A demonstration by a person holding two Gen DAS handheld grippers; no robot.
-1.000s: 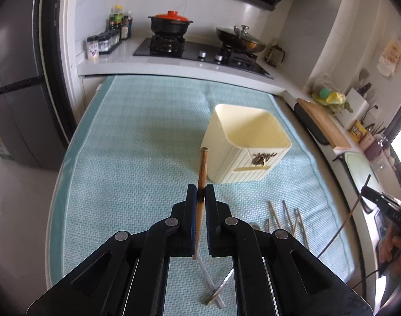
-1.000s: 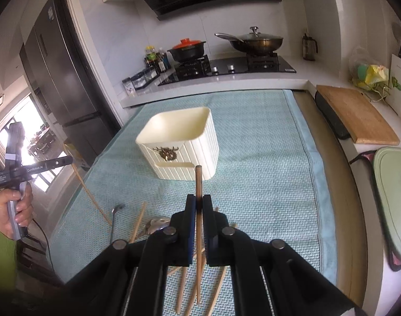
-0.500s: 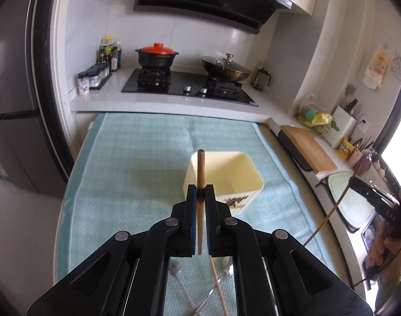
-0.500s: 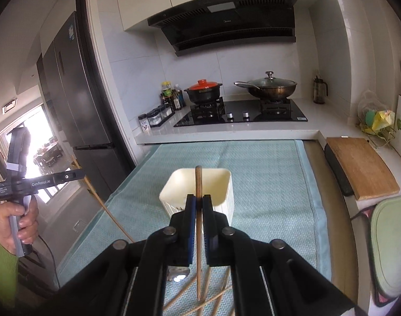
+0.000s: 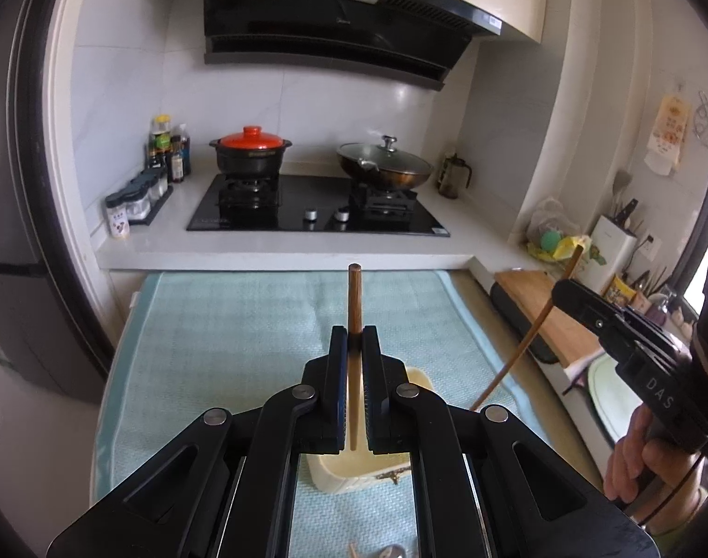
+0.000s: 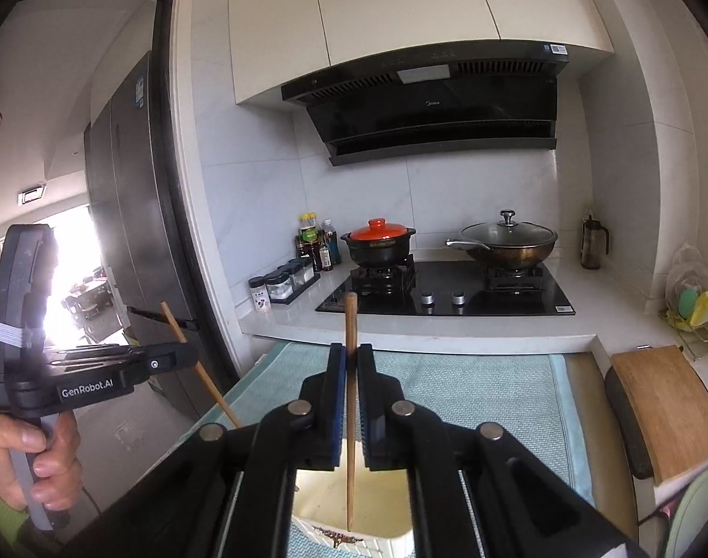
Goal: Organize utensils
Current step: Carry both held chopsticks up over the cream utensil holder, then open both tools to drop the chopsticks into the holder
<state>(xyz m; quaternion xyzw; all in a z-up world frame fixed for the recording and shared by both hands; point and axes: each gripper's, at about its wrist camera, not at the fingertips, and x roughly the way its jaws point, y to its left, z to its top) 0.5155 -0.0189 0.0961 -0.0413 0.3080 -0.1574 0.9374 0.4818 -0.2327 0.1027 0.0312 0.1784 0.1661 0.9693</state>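
Kitchen counter with a teal mat (image 5: 223, 325) — both grippers up over the cream bin (image 6: 377, 502).
Left gripper (image 5: 354, 348) clamps one chopstick (image 5: 354, 297) upright, right gripper (image 6: 349, 367) pinches another chopstick (image 6: 350, 321) — tip inside the bin.

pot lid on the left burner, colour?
Orange-red, on a black pot; the lid shows best in the right wrist view.
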